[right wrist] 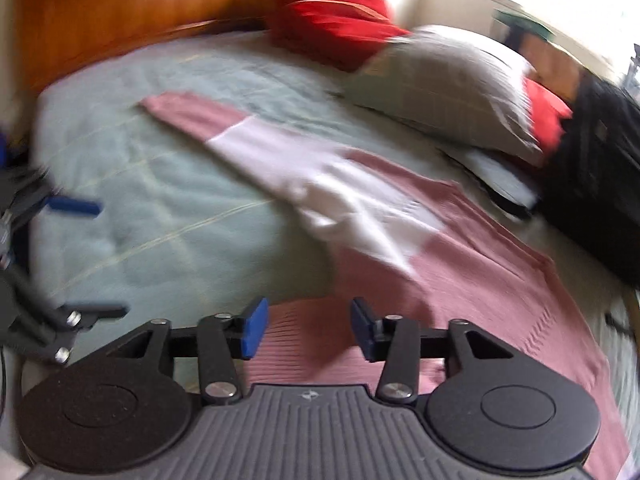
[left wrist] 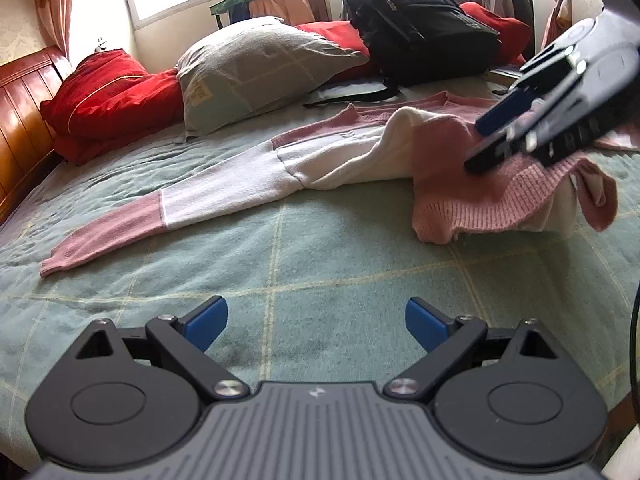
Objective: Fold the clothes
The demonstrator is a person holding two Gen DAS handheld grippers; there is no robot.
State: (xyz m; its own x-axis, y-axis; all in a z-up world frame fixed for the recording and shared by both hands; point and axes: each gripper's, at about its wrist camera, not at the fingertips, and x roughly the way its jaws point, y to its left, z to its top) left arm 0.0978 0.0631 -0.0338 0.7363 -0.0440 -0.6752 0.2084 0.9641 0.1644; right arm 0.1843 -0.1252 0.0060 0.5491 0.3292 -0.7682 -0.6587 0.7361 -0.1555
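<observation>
A pink and white knit sweater (left wrist: 320,160) lies across the green bedspread (left wrist: 320,264), one sleeve (left wrist: 120,232) stretched toward the left. Its ribbed pink hem (left wrist: 480,208) is bunched up and raised at the right. My right gripper (left wrist: 476,146) hovers just over that hem. In the blurred right wrist view the right gripper (right wrist: 310,330) has its jaws apart, with the sweater (right wrist: 440,260) lying below and between them. My left gripper (left wrist: 316,322) is wide open above bare bedspread, short of the sweater; it also shows as the left gripper (right wrist: 92,258) at the frame's left edge.
A grey-green pillow (left wrist: 256,72), red cushions (left wrist: 108,92) and a black backpack (left wrist: 416,28) line the far side of the bed. The wooden headboard (left wrist: 20,120) stands at the left. Bare bedspread lies between the left gripper and the sweater.
</observation>
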